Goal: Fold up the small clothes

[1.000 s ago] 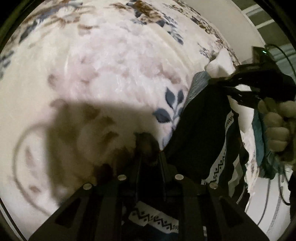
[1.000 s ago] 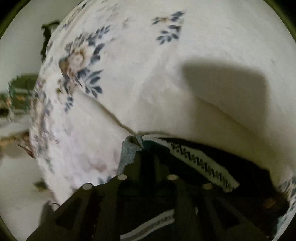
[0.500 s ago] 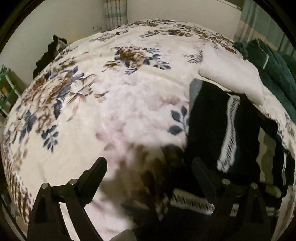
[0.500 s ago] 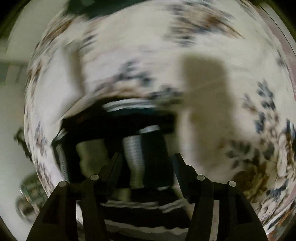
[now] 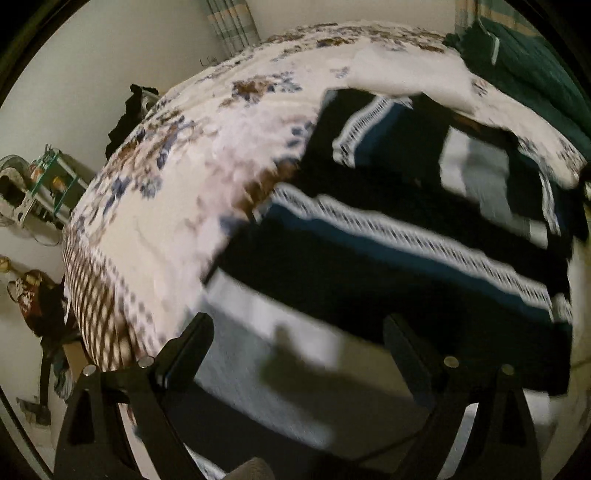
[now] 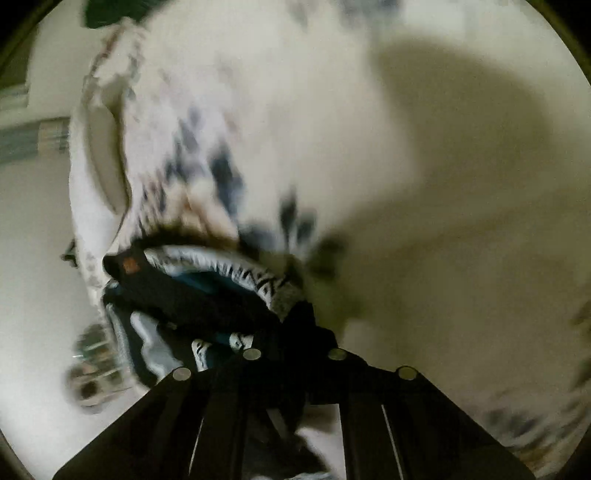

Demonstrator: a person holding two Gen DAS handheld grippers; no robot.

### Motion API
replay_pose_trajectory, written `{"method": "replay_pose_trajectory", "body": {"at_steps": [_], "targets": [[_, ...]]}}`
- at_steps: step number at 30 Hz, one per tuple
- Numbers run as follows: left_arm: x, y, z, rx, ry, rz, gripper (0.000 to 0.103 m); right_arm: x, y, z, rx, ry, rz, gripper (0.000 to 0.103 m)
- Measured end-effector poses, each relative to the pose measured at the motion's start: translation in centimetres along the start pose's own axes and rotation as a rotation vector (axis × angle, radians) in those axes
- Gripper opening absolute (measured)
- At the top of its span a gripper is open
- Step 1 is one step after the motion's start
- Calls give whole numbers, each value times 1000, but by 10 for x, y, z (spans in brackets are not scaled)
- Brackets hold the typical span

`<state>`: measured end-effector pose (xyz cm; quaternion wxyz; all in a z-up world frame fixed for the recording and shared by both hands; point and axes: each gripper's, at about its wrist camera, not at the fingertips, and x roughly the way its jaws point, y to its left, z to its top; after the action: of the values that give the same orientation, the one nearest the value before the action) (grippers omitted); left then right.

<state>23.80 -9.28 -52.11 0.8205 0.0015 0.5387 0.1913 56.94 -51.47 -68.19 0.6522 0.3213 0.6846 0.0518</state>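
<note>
A: Status of the 2 grippers?
B: Left gripper [image 5: 295, 343], previously clamped, is now hanging spread above the striped garment [image 5: 388, 236] on the bed [image 5: 177, 206]. Right gripper [image 6: 295, 332] is now pinching, apparently, a garment edge; next fold is starting.

Pretty clearly someone's bedroom at home: a big bed covered in a fluffy floral blanket [image 5: 177, 206] takes up most of the room, with striped curtains [image 5: 231, 22] hanging against a plain wall behind it. There's a cluttered little shelf rack [image 5: 44, 184] off to the side and a heap of green clothes [image 5: 532, 55] dumped on the bed's far corner.
</note>
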Motion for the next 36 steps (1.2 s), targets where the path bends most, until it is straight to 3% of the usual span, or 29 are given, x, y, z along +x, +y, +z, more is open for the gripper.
{"method": "replay_pose_trajectory", "body": {"at_steps": [3, 6, 9, 11, 13, 15, 17, 20, 23, 26, 29, 32, 33, 34, 36], "targets": [[-5, -19, -21, 13, 51, -35, 94, -20, 18, 26, -113, -100, -134, 5], [-2, -40, -39, 57, 93, -64, 94, 11, 33, 46, -182, -33, -228, 6], [-3, -54, -55, 90, 120, -88, 94, 28, 42, 50, -232, 19, -244, 7], [-12, -64, -68, 108, 137, -127, 93, 21, 38, 51, -212, 43, -195, 16], [-23, -74, -84, 136, 163, -175, 93, 6, 30, 43, -206, 65, -165, 49], [-33, -87, -104, 155, 199, -206, 93, -17, 20, 25, -216, 64, -157, 56], [-40, -95, -129, 141, 252, -229, 93, -35, 4, -11, -234, 101, -140, 56], [-42, -101, -159, 108, 335, -225, 93, -38, -32, -99, -250, 229, -92, 57], [-41, -101, -178, 93, 367, -197, 93, -12, -58, -195, -226, 383, -41, 57], [-36, -96, -182, 81, 376, -165, 93, 38, -85, -304, -133, 550, 80, 57], [-36, -89, -178, 65, 357, -139, 93, 79, -101, -361, -18, 589, 156, 57], [-38, -76, -172, 50, 332, -107, 93, 101, -99, -391, 8, 516, 190, 55], [-39, -73, -171, 47, 327, -101, 93, 98, -98, -398, 11, 490, 204, 25], [-40, -71, -171, 45, 322, -99, 93, 98, -95, -407, -12, 500, 199, 5], [-43, -68, -174, 50, 317, -91, 93, 87, -99, -417, -6, 480, 195, 5]]}}
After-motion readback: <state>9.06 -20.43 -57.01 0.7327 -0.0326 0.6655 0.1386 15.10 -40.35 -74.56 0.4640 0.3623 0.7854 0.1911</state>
